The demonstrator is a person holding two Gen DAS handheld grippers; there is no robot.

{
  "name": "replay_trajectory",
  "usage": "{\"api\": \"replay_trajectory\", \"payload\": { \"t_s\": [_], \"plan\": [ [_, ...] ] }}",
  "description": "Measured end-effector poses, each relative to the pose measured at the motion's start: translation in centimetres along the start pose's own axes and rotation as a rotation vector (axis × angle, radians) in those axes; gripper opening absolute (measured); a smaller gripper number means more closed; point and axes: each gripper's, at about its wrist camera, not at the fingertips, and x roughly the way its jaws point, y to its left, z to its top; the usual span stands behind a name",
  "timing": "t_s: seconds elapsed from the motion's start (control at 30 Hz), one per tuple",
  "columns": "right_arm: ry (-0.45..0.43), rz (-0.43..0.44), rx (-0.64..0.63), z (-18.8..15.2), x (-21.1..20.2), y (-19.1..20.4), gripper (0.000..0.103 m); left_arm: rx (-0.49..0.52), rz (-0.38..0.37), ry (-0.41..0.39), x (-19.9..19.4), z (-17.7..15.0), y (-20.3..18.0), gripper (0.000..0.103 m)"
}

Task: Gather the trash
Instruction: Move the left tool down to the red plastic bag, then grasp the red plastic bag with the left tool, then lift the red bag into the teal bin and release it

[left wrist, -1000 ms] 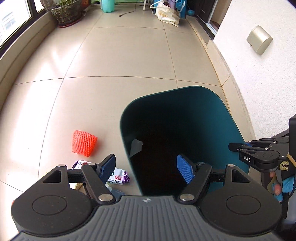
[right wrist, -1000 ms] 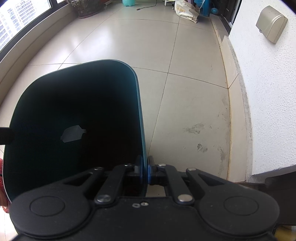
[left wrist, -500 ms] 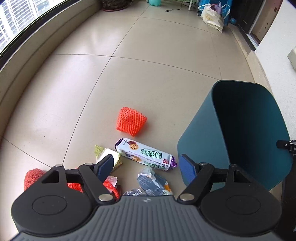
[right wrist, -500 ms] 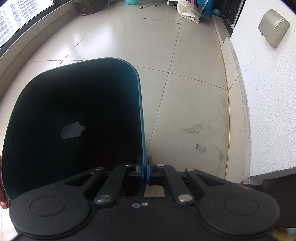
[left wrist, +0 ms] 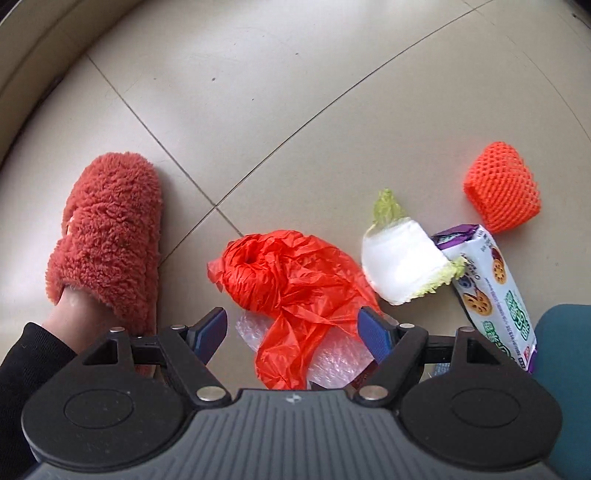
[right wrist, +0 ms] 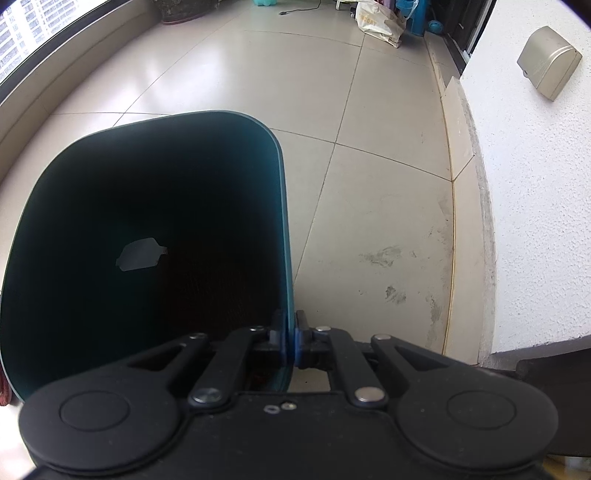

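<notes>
The left claw (left wrist: 291,325) has swung from over the bin (right wrist: 155,229) down above the red bag (left wrist: 291,273), open and empty — next pickup; the right claw (right wrist: 290,339) grips the bin's rim.

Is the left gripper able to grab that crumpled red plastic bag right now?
Probably yes. The left gripper hangs open right over the red plastic bag, its jaws on either side of the bag's tail, with nothing covering it.

Pale glossy floor tiles (right wrist: 229,70) with dark grout lines reflect daylight from a window (right wrist: 33,26) along the left. A white textured wall (right wrist: 535,206) with a beige box (right wrist: 548,61) stands on the right; bags (right wrist: 376,22) sit far back.
</notes>
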Motion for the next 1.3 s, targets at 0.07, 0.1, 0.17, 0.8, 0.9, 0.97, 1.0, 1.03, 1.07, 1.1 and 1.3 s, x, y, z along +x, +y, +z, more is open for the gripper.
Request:
{"api": "replay_trajectory", "payload": {
  "t_s": [0.07, 0.1, 0.17, 0.8, 0.9, 0.97, 1.0, 1.03, 1.07, 1.1, 1.3],
  "plan": [
    [-0.002, -0.002, -0.008, 0.0, 0.1, 0.1, 0.007, -0.042, 0.035, 0.015, 1.5, 0.5, 1.5, 0.077],
    [-0.002, 0.0, -0.01, 0.0, 0.1, 0.2, 0.007, -0.061, 0.037, 0.028, 2.2, 0.8, 2.1, 0.077],
    [-0.002, 0.002, -0.009, 0.0, 0.2, 0.2, 0.009, -0.08, 0.034, 0.048, 3.6, 1.2, 2.8, 0.077],
    [0.01, -0.012, -0.03, -0.2, 0.2, 0.9, 0.01, -0.024, 0.102, -0.003, 5.5, 2.7, 0.4, 0.045],
    [0.009, -0.009, -0.026, -0.2, 0.1, 0.9, 0.009, -0.022, 0.081, -0.028, 3.4, 2.5, 0.2, 0.045],
    [0.011, -0.001, -0.013, 0.0, 0.2, 0.4, 0.008, -0.009, 0.059, -0.055, 1.5, 2.5, -0.1, 0.045],
    [0.011, 0.0, -0.011, 0.0, 0.2, 0.4, 0.008, 0.002, 0.048, -0.069, 0.5, 2.4, -0.3, 0.045],
    [0.01, 0.0, -0.011, 0.0, 0.2, 0.3, 0.008, 0.019, 0.033, -0.081, -0.7, 2.2, -0.7, 0.045],
    [0.009, -0.001, -0.013, 0.0, 0.2, 0.2, 0.008, 0.033, 0.02, -0.099, -1.9, 2.1, -1.0, 0.045],
    [0.007, -0.003, -0.014, 0.0, 0.2, 0.1, 0.008, 0.045, 0.011, -0.116, -2.9, 1.9, -1.3, 0.045],
    [0.002, -0.008, -0.016, -0.3, 0.2, 0.2, 0.006, 0.171, -0.096, -0.23, -11.1, -0.3, -5.1, 0.045]
  ]
}}
